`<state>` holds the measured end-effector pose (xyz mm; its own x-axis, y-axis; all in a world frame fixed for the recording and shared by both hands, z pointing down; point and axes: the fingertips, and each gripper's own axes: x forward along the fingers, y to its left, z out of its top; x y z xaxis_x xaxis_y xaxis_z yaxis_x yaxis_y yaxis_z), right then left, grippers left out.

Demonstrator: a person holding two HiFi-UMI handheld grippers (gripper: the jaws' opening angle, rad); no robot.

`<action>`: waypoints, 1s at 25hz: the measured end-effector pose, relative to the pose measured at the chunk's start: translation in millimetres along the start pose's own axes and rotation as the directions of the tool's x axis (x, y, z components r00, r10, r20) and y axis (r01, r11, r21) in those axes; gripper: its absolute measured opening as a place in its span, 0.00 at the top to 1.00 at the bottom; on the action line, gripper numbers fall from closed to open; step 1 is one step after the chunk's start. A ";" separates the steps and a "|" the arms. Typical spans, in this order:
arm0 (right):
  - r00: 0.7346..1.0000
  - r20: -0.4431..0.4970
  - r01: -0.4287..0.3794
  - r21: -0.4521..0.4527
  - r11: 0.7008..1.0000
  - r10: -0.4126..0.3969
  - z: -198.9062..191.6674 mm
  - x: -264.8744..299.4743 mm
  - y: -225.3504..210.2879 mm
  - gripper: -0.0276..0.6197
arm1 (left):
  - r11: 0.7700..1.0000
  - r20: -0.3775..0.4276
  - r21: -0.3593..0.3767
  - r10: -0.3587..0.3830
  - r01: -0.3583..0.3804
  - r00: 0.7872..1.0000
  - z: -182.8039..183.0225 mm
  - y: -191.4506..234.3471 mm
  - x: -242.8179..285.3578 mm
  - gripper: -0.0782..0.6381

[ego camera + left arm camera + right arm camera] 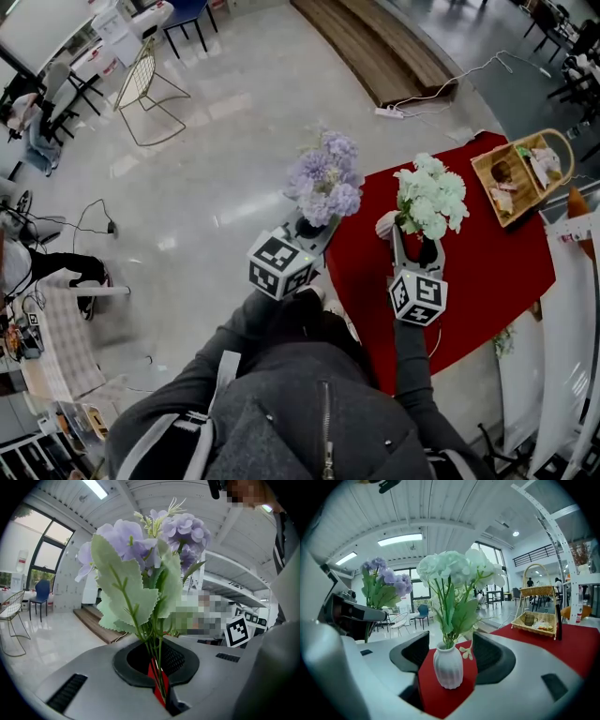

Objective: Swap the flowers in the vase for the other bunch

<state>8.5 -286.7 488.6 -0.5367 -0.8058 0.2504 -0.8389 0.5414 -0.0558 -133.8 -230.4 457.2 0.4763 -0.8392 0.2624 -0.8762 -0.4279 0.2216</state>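
Clamping purple flowers (323,178) upright, left gripper (310,227) extends forward.

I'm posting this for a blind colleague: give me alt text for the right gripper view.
A white vase of white flowers stands on a red table between the open jaws of the right gripper, untouched. At left, the left gripper holds a purple bunch; a wicker basket sits at right.

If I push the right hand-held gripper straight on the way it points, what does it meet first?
The white vase holding the white flowers. It stands upright on the red cloth, centred ahead of the right hand-held gripper, whose open jaws flank it without touching. Its exact depth is unclear.
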 end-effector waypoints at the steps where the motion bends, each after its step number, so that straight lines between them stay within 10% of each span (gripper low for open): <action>1: 1.000 -0.001 0.002 0.002 1.000 -0.002 -0.9 -2.5 -0.3 0.58 | 1.000 -0.002 0.000 -0.007 0.007 1.000 -0.4 -1.5 1.1 0.88; 25: 1.000 -0.019 0.019 0.181 0.983 -0.016 -17.5 -78.2 -3.1 0.58 | 0.985 -0.073 -0.002 -0.172 0.173 0.982 -22.0 -42.2 28.4 0.88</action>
<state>54.6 -221.2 486.1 -0.5217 -0.8095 0.2693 -0.8514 0.4739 -0.2249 -81.7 -228.8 476.0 0.6243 -0.7261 0.2881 -0.7806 -0.5658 0.2655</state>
